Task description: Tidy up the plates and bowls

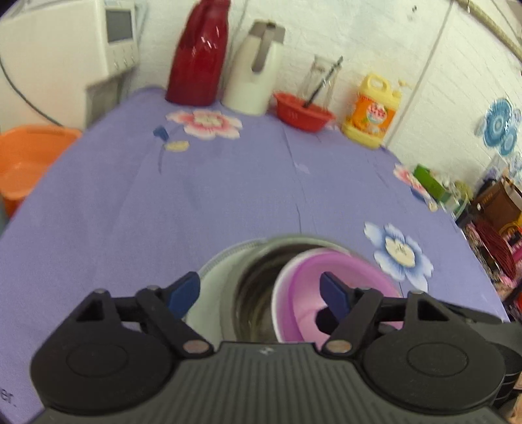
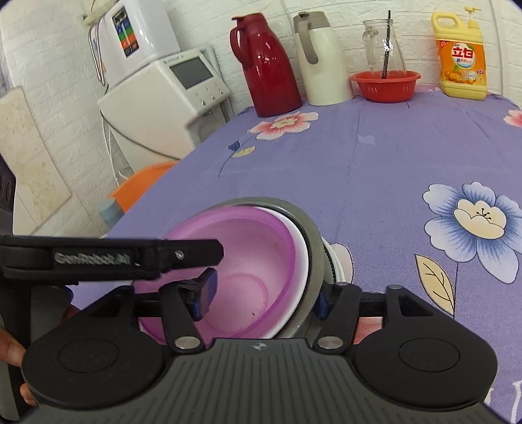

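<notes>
Purple floral tablecloth (image 2: pixel 375 156), white brick wall (image 2: pixel 202 19). "立白" is read on yellow detergent jug (image 2: pixel 461 62) at 1 o'clock. Pink plastic bowl (image 2: pixel 248 270) is nested in steel bowl (image 2: pixel 314 261), at 6 o'clock. Left gripper (image 1: pixel 261 293) and right gripper (image 2: pixel 264 293): jaws released.

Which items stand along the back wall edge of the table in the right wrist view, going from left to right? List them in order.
Red thermos jug → white thermos jug → glass pitcher standing behind the red basket → yellow detergent bottle.
</notes>
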The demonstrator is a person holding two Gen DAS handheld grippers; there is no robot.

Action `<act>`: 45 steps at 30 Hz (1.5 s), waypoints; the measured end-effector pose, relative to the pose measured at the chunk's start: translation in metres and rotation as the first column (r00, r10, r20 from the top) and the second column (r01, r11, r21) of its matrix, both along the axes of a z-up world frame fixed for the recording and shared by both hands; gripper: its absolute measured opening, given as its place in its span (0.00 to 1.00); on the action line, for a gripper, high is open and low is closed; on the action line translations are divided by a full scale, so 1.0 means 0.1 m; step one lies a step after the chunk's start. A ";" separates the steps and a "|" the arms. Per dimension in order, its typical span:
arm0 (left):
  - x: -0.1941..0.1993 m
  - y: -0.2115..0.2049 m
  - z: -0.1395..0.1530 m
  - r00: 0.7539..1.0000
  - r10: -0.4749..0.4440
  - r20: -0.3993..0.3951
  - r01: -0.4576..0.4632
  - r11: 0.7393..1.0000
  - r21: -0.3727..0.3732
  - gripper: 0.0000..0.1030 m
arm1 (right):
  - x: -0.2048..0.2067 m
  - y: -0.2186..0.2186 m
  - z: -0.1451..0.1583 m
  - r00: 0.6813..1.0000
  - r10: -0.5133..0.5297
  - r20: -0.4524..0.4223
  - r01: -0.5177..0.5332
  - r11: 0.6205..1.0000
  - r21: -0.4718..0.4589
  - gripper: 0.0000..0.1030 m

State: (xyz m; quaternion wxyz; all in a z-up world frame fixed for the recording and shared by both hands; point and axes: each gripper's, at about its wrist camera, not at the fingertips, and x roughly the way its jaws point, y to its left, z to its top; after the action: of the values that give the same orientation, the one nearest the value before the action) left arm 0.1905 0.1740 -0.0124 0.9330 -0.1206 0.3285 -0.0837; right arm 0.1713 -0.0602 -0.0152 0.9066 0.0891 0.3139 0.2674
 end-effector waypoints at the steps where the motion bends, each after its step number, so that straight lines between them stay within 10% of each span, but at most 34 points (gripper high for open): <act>1: -0.02 -0.01 0.05 1.000 0.016 0.023 -0.017 1.000 0.019 0.73 | -0.01 -0.03 0.03 1.000 -0.009 0.004 0.009 1.000 0.024 1.00; 12: -0.45 -0.17 0.28 0.979 0.136 0.154 -0.142 0.990 0.025 0.74 | -0.25 -0.25 0.30 0.976 -0.108 0.187 0.110 0.994 -0.004 1.00; 34: -1.39 -0.67 -0.21 0.962 0.213 0.170 -0.240 0.958 0.158 0.76 | -1.17 -0.83 -0.20 0.964 -0.209 0.168 0.203 0.978 0.051 1.00; 45: -1.65 -0.69 -0.26 0.969 0.180 0.169 -0.199 0.975 0.102 0.76 | -1.43 -0.83 -0.21 0.958 -0.211 0.192 0.205 0.977 0.051 1.00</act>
State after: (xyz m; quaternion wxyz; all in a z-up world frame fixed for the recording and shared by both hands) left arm 0.0257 0.1051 -0.0388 0.9655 -0.0889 0.2443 0.0164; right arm 0.0280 -0.1435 -0.0360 0.9548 0.1084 0.2077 0.1829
